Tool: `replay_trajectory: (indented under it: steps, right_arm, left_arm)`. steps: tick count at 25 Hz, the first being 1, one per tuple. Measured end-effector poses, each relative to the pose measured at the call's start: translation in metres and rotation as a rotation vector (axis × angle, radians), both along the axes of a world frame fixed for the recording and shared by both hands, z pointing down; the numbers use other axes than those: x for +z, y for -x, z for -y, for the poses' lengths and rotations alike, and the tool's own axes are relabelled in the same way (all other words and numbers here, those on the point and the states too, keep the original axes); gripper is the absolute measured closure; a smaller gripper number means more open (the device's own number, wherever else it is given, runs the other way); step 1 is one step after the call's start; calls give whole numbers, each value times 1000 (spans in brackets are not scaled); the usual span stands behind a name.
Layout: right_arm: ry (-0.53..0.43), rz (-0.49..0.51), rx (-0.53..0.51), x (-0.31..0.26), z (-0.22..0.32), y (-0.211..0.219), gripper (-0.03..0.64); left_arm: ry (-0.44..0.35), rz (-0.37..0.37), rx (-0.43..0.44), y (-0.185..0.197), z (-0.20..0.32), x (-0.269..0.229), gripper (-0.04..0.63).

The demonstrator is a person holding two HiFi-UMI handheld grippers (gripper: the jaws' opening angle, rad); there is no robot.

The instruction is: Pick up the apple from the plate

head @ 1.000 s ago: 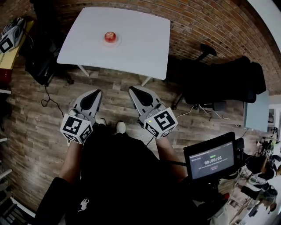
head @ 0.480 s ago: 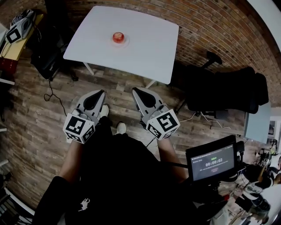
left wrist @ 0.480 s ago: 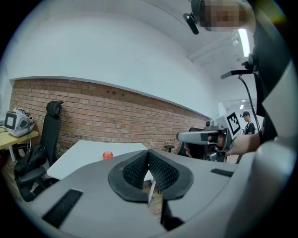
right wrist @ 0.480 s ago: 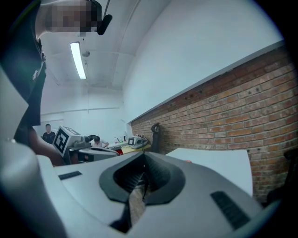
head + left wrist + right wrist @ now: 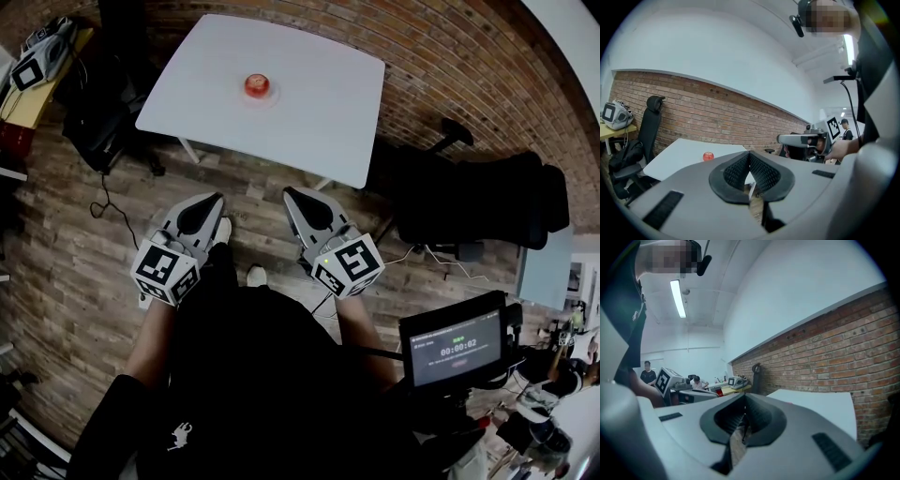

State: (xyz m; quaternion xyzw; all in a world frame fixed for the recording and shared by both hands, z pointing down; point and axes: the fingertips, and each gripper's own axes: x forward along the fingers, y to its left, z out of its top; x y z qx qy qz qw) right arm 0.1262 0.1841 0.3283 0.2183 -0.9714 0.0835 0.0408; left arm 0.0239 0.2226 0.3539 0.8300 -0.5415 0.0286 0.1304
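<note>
A red apple (image 5: 257, 85) sits on a small white plate (image 5: 269, 97) near the far middle of a white table (image 5: 309, 112). Both grippers are held low over the wooden floor, well short of the table. My left gripper (image 5: 214, 197) is shut with nothing in it, and so is my right gripper (image 5: 288, 192). The left gripper view shows the apple (image 5: 708, 156) small and far off on the table (image 5: 675, 157), left of the closed pads (image 5: 759, 174). In the right gripper view only the table's bare right part (image 5: 820, 404) shows beyond the closed pads (image 5: 757, 420).
A brick wall (image 5: 450, 56) runs behind the table. Black office chairs stand at its left (image 5: 94, 122) and right (image 5: 478, 197). A yellow desk (image 5: 37, 94) carries a device at far left. A cable (image 5: 108, 211) lies on the floor, and a screen (image 5: 457, 344) sits at lower right.
The head view has shifted, so the table and apple sit a little further right in the picture. Both grippers stay shut and in much the same place.
</note>
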Motion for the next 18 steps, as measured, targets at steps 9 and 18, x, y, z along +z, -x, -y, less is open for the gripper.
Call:
replay_trajectory:
  steps: [9,18]
  right_arm:
    - [0,16,43,-6,34,28,614]
    - [1,10,129,-5,80,38,614]
  left_arm:
    - [-7,51,54,26,46,1,589]
    - [14,52,91,49,97,9,589]
